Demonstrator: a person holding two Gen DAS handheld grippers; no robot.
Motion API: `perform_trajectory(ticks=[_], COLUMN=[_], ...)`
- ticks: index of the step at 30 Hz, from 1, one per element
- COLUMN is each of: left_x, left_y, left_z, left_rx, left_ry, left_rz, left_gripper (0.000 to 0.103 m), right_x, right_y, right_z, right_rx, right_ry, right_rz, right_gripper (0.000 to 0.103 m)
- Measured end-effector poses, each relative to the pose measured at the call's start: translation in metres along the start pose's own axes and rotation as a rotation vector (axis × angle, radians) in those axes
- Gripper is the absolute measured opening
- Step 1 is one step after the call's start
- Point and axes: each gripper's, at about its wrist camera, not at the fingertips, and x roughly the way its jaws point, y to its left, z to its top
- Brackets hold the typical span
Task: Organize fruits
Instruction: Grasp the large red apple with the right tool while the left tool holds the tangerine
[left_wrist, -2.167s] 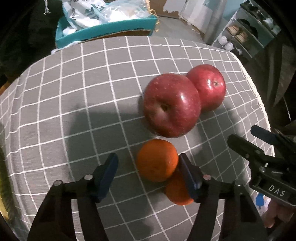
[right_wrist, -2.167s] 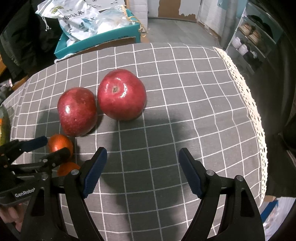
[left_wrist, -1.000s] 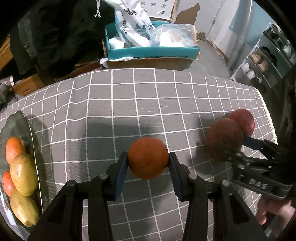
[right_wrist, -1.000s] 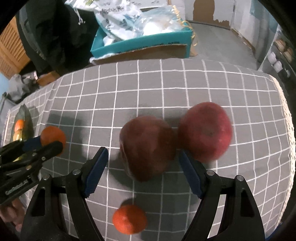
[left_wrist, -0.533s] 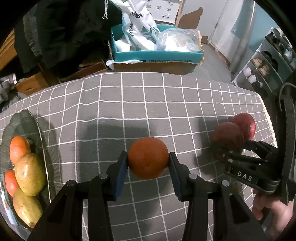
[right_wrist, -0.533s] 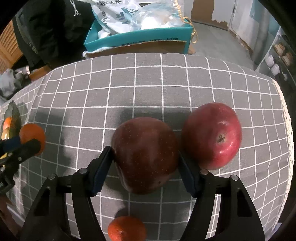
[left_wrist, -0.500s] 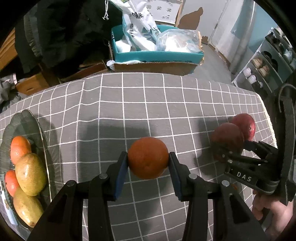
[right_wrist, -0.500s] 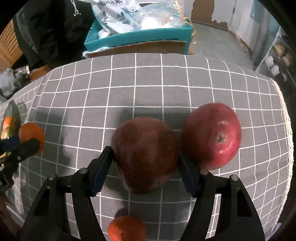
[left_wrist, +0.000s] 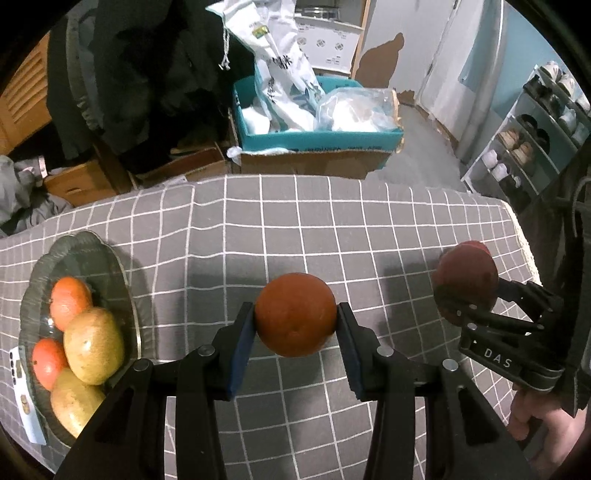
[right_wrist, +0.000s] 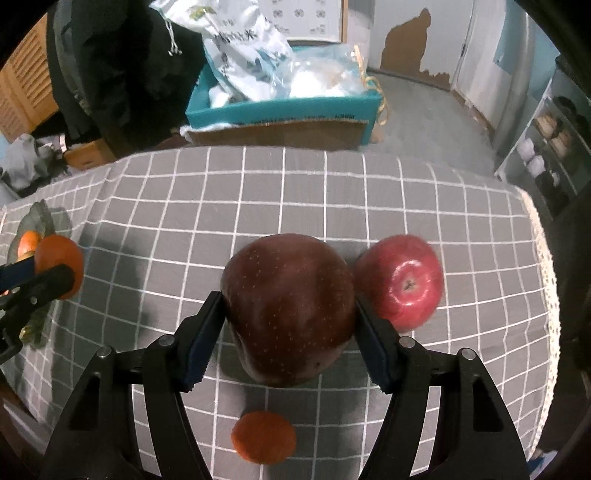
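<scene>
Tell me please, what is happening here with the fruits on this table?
A person is sorting fruit with two handheld grippers. The left gripper is shut on an orange, held above the checked tablecloth. The right gripper has just closed on a dark red apple. A second apple and another orange lie on the cloth. A glass plate at the left already holds fruit.

"DAS" is printed on the right tool (left_wrist: 466, 295).

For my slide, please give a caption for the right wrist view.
Right claw clamps a dark red apple; a second apple and an orange wait.
</scene>
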Motion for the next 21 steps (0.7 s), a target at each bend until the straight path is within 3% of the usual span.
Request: perform_trajectory(ticks=[21], left_x=[-0.072], left_y=[0.016], left_z=[-0.003], left_rx=[-0.012], left_ry=[-0.128], left_rz=[0.009], left_gripper=[0.044], right_x=[-0.082], right_y=[0.025], right_z=[0.005], right_rx=[-0.045], right_ry=[-0.157], right_rz=[0.004], right_gripper=[0.069])
